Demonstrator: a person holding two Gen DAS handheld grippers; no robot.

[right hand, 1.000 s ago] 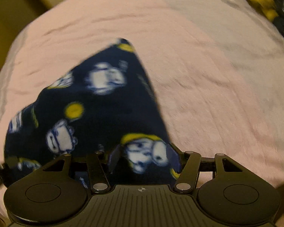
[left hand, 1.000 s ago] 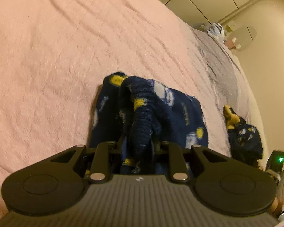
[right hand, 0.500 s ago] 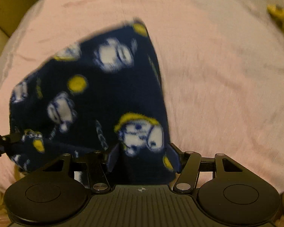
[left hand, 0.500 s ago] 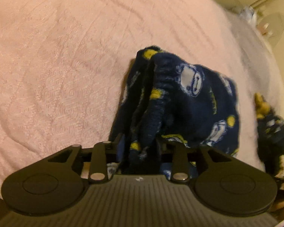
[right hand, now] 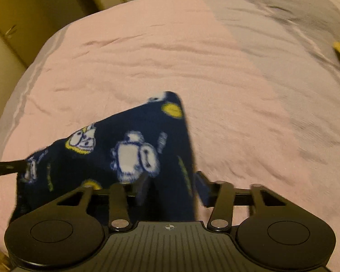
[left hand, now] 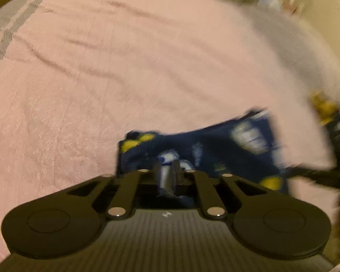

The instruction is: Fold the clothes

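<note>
While the left gripper [left hand: 167,172] has its fingers pinched shut on one edge of the navy printed garment [right hand: 124,149], the right gripper [right hand: 170,185] has the cloth running up between fingers that are closing on the opposite edge; whether its pads already press the fleece is hard to tell. From the left fingers the cloth runs rightward toward the other gripper, whose dark tip shows at the picture's right edge. From the right fingers it spreads forward and leftward to a point, with the left gripper's tip at its left corner. So the garment's long axis seems to lie between the two hands, each at one end, neither clearly nearer. Judging by this, the next move depends on both ends travelling together. Beneath lies a pink bedspread [right hand: 215,68] with light wrinkles and a grey band farther off. A second dark-and-yellow piece [left hand: 328,111] rests apart near the bed's edge. Cream cupboard doors [right hand: 45,11] stand beyond.
</note>
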